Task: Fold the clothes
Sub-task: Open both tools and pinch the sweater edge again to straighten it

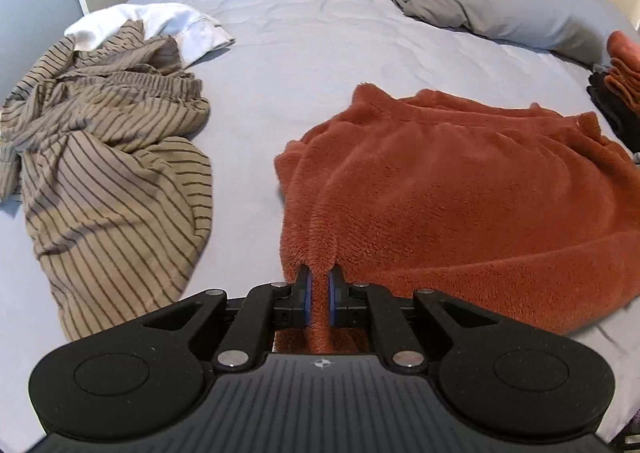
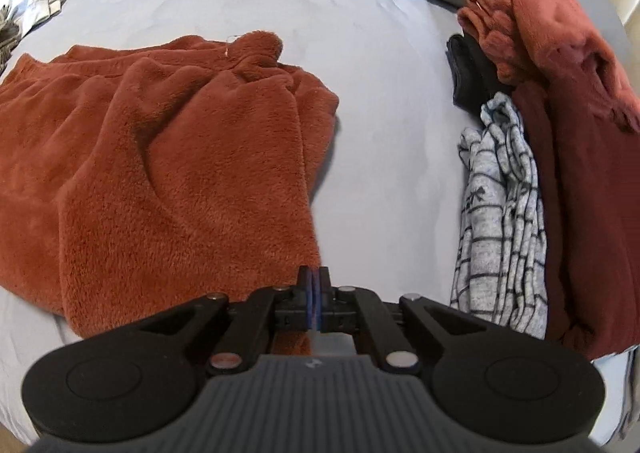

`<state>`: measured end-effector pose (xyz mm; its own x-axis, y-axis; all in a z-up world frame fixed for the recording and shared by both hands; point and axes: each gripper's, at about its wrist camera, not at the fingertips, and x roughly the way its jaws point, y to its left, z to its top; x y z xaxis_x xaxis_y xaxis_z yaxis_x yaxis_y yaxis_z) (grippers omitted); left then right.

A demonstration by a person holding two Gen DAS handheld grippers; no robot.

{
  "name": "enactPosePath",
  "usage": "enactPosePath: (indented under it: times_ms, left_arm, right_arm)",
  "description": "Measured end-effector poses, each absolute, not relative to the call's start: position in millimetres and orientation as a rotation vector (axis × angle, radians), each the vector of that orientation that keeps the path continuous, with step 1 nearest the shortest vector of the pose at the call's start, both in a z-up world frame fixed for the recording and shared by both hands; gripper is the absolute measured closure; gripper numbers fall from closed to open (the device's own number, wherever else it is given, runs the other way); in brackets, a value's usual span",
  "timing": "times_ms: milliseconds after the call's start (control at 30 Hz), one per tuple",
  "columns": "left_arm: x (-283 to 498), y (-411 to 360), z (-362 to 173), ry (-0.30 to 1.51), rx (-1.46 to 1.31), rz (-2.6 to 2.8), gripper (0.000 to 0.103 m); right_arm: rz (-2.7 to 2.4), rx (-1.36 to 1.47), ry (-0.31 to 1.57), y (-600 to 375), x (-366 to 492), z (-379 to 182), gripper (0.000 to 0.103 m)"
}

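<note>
On the bed (image 1: 320, 33), between a striped heap (image 1: 108, 157) and a folded pile (image 2: 568, 157), lies the rust fleece (image 1: 460, 189), plush, thick and rumpled. Left gripper (image 1: 319, 285) pinches its near edge; right gripper (image 2: 316, 283) sits pressed together, apparently on nothing. Best to regrip the right corner, then lift both evenly.

- Rust fleece garment (image 1: 460, 181): thick, fuzzy pile cloth, matt.
- Striped garment (image 1: 108, 173): thin, creased woven cloth.
- Bedsheet (image 1: 304, 45): smooth grey cloth, faintly wrinkled.
- Left gripper (image 1: 319, 293): matt black plastic, shiny metal pins, blue pads.
</note>
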<state>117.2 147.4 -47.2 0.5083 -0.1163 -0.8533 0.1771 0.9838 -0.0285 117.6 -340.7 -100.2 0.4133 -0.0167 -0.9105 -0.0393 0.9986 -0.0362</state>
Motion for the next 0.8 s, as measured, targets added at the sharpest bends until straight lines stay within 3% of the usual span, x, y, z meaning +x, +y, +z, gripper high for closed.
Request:
enactPosePath:
  times_ms: [100,133,233,433,800]
  left_arm:
    - [110.5,150.8,-42.0,1.014,0.026,-0.214,0.09]
    - [106.8,152.7,-38.3,0.996,0.022,-0.223,0.084]
    - [93.1,156.1,-24.9,0.958,0.014,-0.281,0.05]
    - [66.0,154.2,-19.7,0.971,0.05,-0.313,0.05]
    - [68.6,134.3,-69.1,1.074,0.175,-0.244,0.05]
  right_arm:
    - [0.061,0.024,1.15,-348.0,113.2,-95.3,0.095]
    - [0.083,0.042,1.146,-349.1,111.0,-90.7,0.092]
    - [0.144,0.058,1.119,-351.7,100.5,-78.4,0.047]
    - [0.17,0.037,1.161,-351.1,81.5,-86.0,0.047]
    - [0.176,-0.031,1.217,-341.4,71.2,-130.6,0.047]
